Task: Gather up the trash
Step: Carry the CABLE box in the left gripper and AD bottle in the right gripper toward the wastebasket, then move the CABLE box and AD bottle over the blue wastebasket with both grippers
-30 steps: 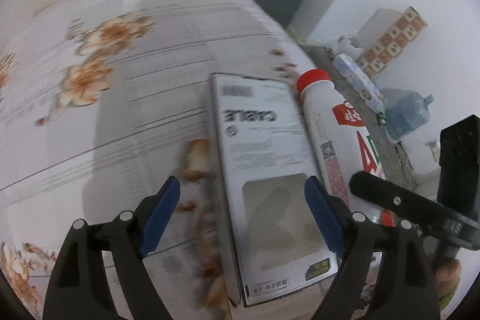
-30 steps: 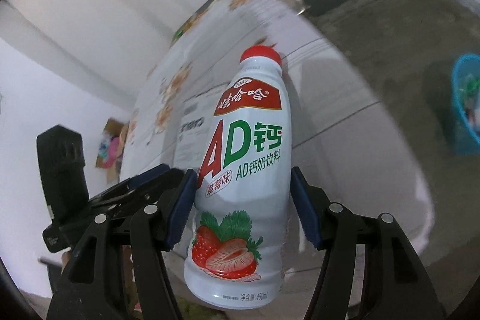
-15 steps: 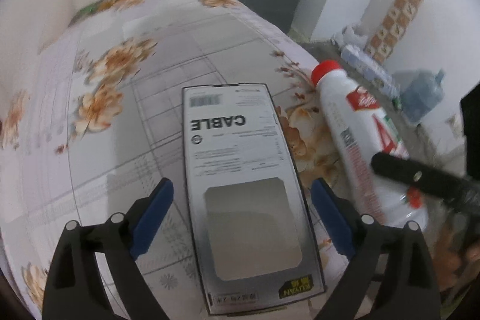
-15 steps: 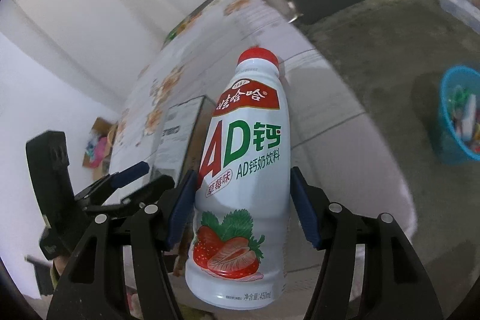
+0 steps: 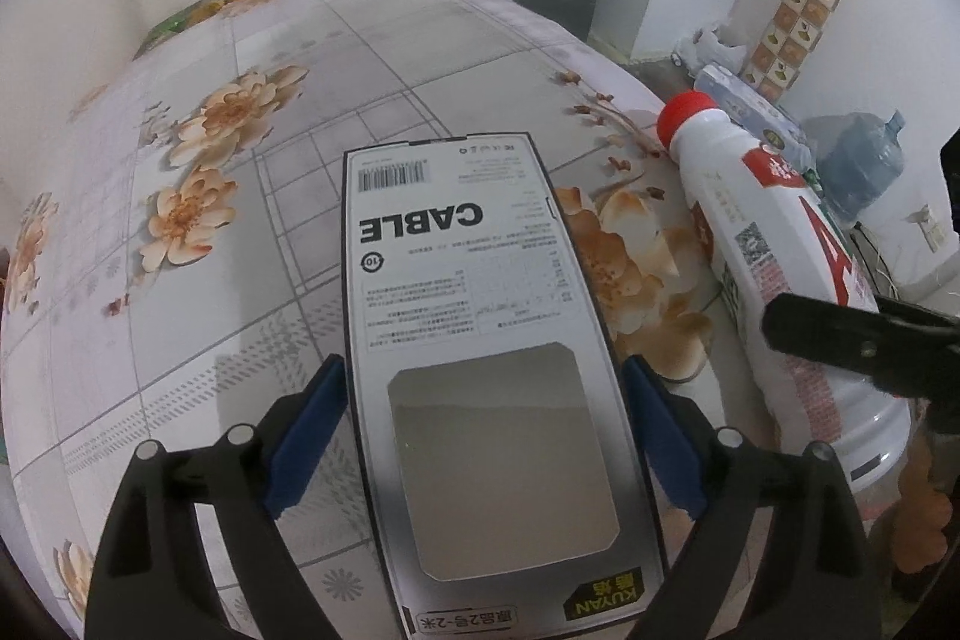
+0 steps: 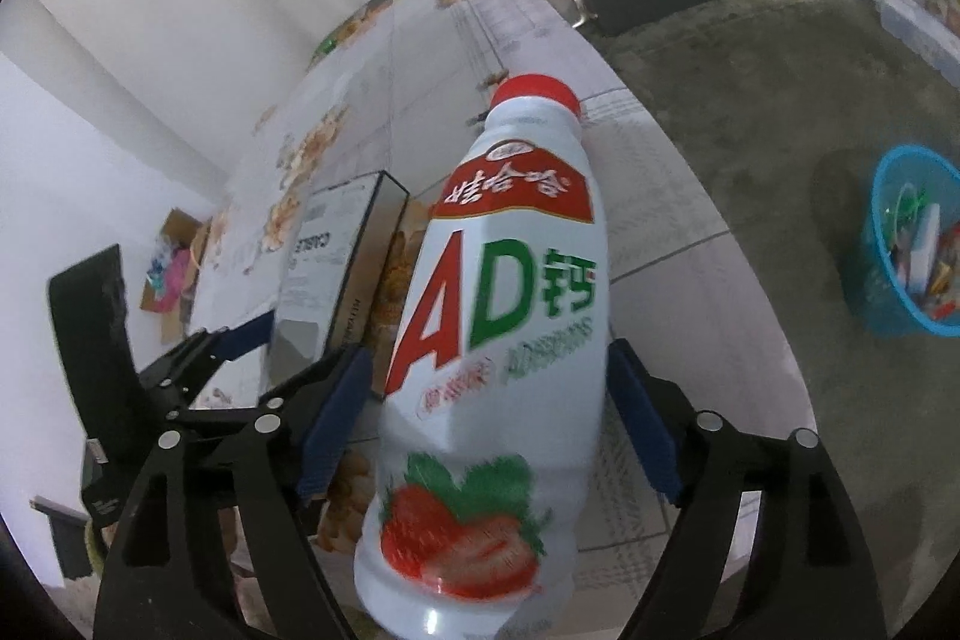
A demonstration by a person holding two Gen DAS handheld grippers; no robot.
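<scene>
The white drink bottle point(image 6: 486, 340) stands between the right gripper point(image 6: 486, 436) pads, its red cap toward twelve o'clock; those jaws have just been opening, and a sliver of gap shows on both sides, so nothing clamps it. At its nine o'clock the cable box point(image 5: 480, 370) lies flat on the flowered table point(image 5: 240, 160), the left gripper point(image 5: 483, 436) spread wide astride it, pads just beside its long edges, not visibly pressing. Risk, as I judge it: the released bottle sits near the table edge and could tip or roll off. The blue basket point(image 6: 888, 280) waits at three o'clock on the floor
</scene>
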